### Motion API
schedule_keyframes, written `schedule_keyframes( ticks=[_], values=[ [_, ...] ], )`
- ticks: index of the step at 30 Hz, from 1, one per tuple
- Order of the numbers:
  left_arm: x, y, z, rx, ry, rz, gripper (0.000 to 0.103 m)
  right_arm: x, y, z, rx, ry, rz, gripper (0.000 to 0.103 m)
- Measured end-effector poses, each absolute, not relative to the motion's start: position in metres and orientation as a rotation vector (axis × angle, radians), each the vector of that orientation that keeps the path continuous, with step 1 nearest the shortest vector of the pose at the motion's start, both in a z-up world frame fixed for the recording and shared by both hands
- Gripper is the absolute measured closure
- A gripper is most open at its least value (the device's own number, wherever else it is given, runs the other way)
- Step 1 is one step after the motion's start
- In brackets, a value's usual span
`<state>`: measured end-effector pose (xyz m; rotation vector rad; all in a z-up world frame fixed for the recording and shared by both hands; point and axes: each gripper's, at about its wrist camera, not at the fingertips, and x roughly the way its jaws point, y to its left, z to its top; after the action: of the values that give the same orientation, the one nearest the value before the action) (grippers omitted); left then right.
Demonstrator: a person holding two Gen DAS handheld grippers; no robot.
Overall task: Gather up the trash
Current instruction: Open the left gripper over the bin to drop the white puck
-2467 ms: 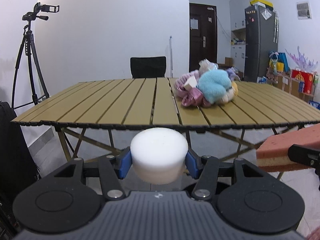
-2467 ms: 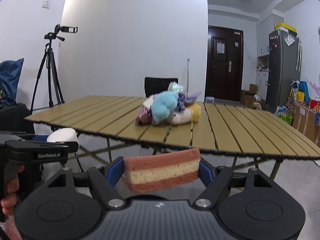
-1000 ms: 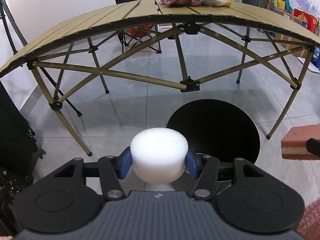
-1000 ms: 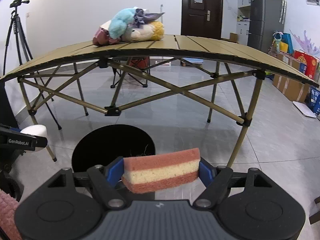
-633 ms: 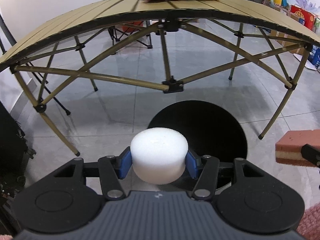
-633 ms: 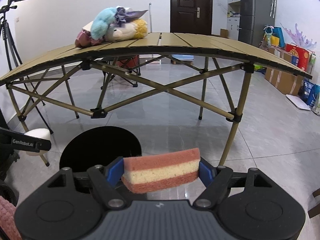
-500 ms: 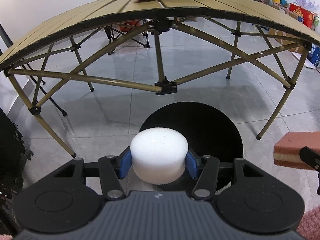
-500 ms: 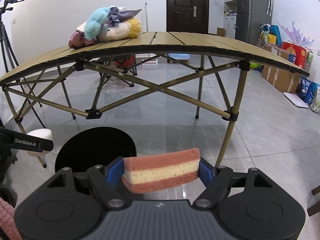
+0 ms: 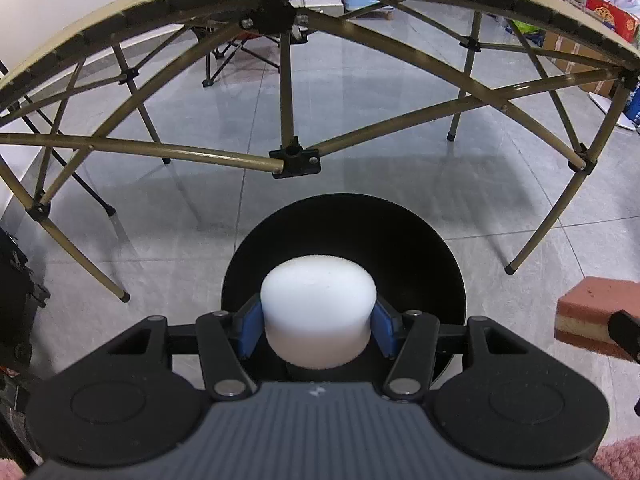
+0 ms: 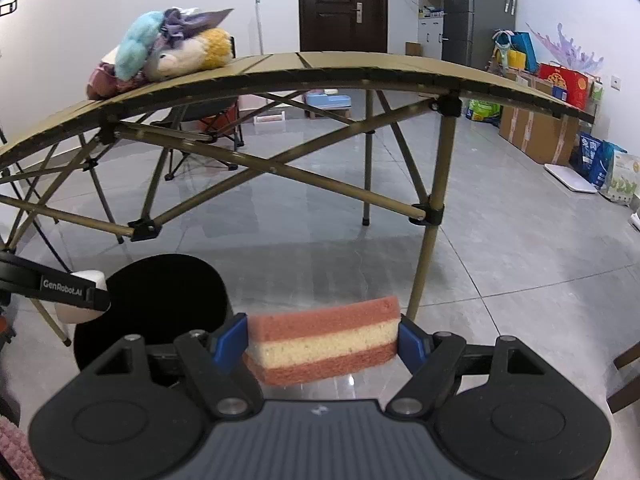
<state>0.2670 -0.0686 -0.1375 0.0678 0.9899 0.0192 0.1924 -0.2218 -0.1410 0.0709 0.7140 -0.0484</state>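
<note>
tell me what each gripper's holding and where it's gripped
Left gripper: white foam cylinder, clamped on its round sides. Right gripper: layered pink sponge, clamped at its two short ends.

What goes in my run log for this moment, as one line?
left gripper: shut on white foam puck, over black bin | right gripper: shut on layered sponge, beside bin

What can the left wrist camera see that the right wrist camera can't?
Only the left wrist view looks straight down into the black bin, with the white foam puck clamped in the left gripper over its mouth.

Only the right wrist view shows the pile of plush toys on the table, the dark door, the fridge and the boxes by the wall.

Both show the bin, the table's legs, the grey tiled floor and the striped sponge that the right gripper grips.
</note>
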Motion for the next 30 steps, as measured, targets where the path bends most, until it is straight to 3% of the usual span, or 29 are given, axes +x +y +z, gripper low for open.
schedule_keyframes(
  ticks=[13,19,26,30],
  values=[
    [0.281,-0.078,-0.149,0.051,1.036,0.022,0.047,0.205,-0.235,-0.157,0.084,0.742,-0.090,0.027],
    [0.282,-0.082,-0.150,0.060,1.039,0.014,0.041,0.204,-0.237,-0.159,0.085,0.745,-0.088,0.027],
    [0.284,-0.082,-0.148,0.047,1.040,0.022,0.000,0.202,-0.238,-0.158,0.090,0.745,-0.089,0.027],
    [0.285,-0.079,-0.150,0.028,1.061,0.035,0.000,0.202,-0.237,-0.157,0.090,0.742,-0.087,0.027]
  ],
)
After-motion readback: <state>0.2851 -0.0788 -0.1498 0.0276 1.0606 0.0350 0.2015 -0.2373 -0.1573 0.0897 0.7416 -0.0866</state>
